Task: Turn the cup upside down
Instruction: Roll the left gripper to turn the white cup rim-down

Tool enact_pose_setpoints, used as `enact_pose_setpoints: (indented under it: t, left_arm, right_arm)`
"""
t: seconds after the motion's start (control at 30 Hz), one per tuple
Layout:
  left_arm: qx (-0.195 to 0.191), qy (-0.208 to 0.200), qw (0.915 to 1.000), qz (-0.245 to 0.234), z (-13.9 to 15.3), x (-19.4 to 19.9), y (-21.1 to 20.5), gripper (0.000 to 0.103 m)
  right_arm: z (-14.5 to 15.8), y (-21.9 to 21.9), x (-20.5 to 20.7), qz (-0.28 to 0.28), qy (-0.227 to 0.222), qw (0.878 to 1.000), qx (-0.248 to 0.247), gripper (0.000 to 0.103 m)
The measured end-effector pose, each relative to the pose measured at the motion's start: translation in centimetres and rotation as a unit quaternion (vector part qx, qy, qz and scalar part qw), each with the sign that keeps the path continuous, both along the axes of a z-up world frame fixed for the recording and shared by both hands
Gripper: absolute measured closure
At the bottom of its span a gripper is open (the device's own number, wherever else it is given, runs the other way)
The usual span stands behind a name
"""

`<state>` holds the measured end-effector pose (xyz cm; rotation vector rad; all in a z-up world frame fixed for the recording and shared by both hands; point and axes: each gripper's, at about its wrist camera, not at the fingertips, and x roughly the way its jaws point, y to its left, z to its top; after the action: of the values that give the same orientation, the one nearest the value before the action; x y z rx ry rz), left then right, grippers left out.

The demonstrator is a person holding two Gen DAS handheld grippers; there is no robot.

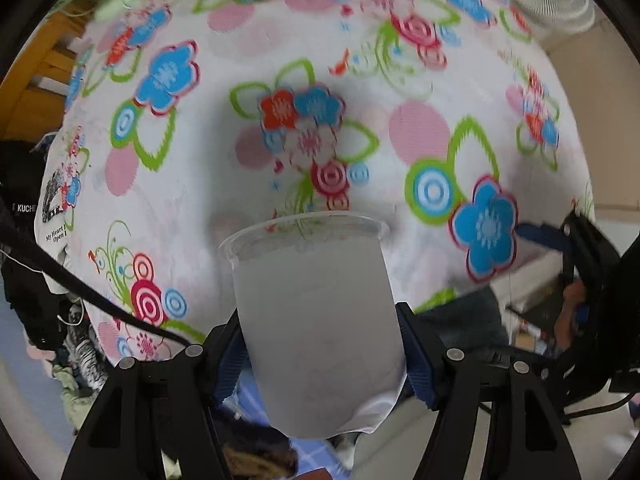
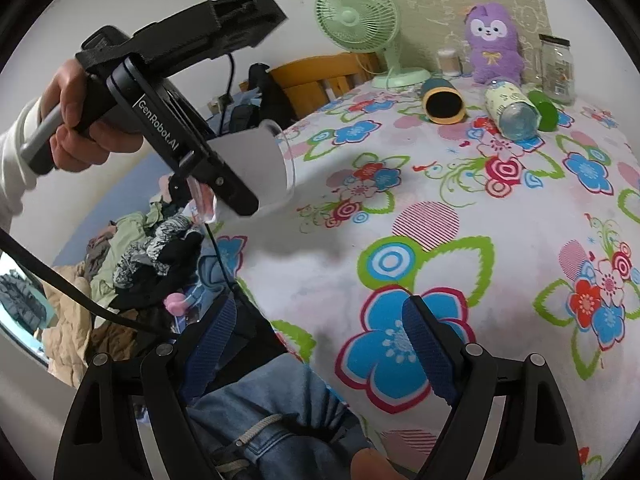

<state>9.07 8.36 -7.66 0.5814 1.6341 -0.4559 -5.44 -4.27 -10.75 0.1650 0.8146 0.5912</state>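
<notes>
A translucent, frosted plastic cup (image 1: pixel 316 320) with a clear rolled rim is seen held in the air above the flowered tabletop (image 1: pixel 420 132), touching nothing but the fingers that clamp it. Its walls are cloudy white and its base end looks crumpled where it is squeezed. In the right wrist view the cup (image 2: pixel 260 160) is shown tilted, its open mouth turned sideways and slightly downward toward the tabletop (image 2: pixel 460 208), near the table's left edge. The left gripper (image 1: pixel 322 356) is closed on the lower part of the cup, one blue-padded finger pressed against each side wall. The same tool is seen from outside as the left gripper (image 2: pixel 224 184), gripped by a hand (image 2: pixel 76 120) in a white sleeve. The right gripper (image 2: pixel 320 344) is held with its fingers spread wide apart and nothing between them; it hangs over the near edge of the tabletop, above a blue printed flower and a denim-clad leg (image 2: pixel 272 420). At the far side of the tabletop a green fan (image 2: pixel 356 20), a purple plush toy (image 2: pixel 494 40), a glass jar (image 2: pixel 556 68) and a lying bottle (image 2: pixel 512 112) are seen, well apart from the cup.
</notes>
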Motion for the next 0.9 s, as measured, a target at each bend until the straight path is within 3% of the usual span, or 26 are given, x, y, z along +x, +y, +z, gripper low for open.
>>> enact_pose_setpoints:
  t: [0.3,0.53,0.7,0.9]
  left_arm:
    - [0.068,0.093,0.9929,-0.032,-1.7,-0.5,-1.0,0.033]
    - [0.158,0.153,0.9712,-0.091,-4.1,-1.3,-2.3,0.033]
    - [0.170,0.171,0.9651,-0.103,-5.3,-0.1,-3.8,0.033]
    - [0.151,0.175,0.9692,-0.087,-5.9,2.0,-4.7,0.030]
  right_arm:
    - [-0.3,0.3,0.3,0.005,-0.011,1.000,0.007,0.016]
    - [-0.9,0.0,0.6,-0.001,-0.009,1.000,0.021,0.016]
    - [-1.3,-0.3,1.0,-0.002,-0.008,1.000,0.030,0.016]
    - [-1.5,-0.9,1.9,-0.008,-0.004,0.999,0.033,0.016]
